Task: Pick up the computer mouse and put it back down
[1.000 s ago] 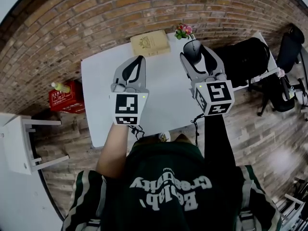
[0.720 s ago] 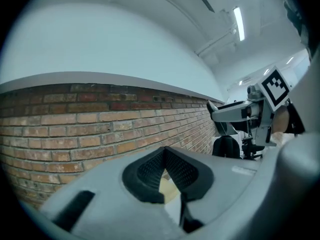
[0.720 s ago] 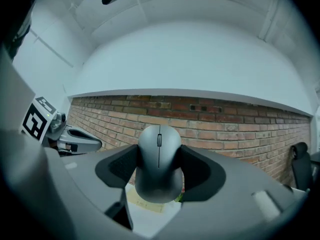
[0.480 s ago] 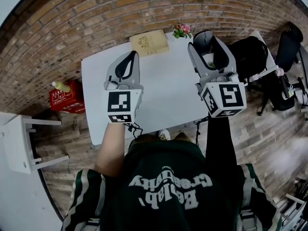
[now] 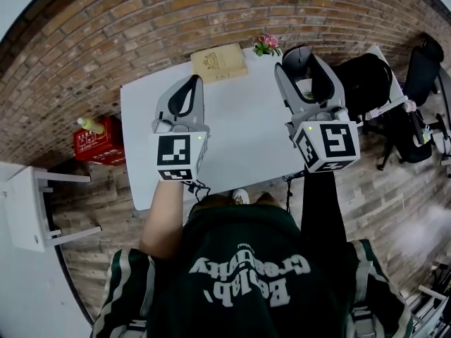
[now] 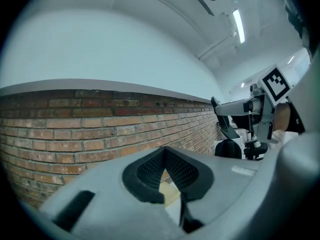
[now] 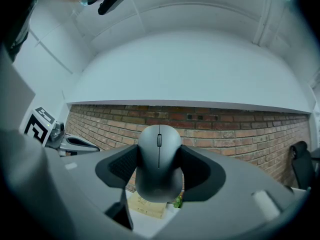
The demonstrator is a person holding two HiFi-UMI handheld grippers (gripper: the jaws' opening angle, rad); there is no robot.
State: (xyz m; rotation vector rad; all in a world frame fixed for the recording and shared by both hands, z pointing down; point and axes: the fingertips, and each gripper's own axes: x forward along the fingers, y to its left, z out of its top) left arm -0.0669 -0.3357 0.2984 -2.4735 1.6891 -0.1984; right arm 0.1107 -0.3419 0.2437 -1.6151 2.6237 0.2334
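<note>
A dark grey computer mouse [image 5: 299,56] hangs in the air above the white table [image 5: 239,139], near its far right corner. My right gripper [image 5: 301,65] is shut on the mouse's sides. In the right gripper view the mouse [image 7: 159,159] fills the gap between the black pads [image 7: 122,166] of that gripper [image 7: 159,170], scroll wheel up. My left gripper [image 5: 189,90] hovers over the table's left half, shut with nothing in it. Its tips meet in the left gripper view [image 6: 164,151].
A tan book [image 5: 219,62] lies at the table's far edge, with a small flower pot [image 5: 267,45] beside it. A brick wall runs behind. A black chair [image 5: 366,82] stands right of the table, and a red box [image 5: 95,141] and a white stool [image 5: 28,210] sit on the floor left.
My right gripper has risen with the mouse, lifting it off the table. The left gripper has come up a little too. Both have held still since half a second ago.
</note>
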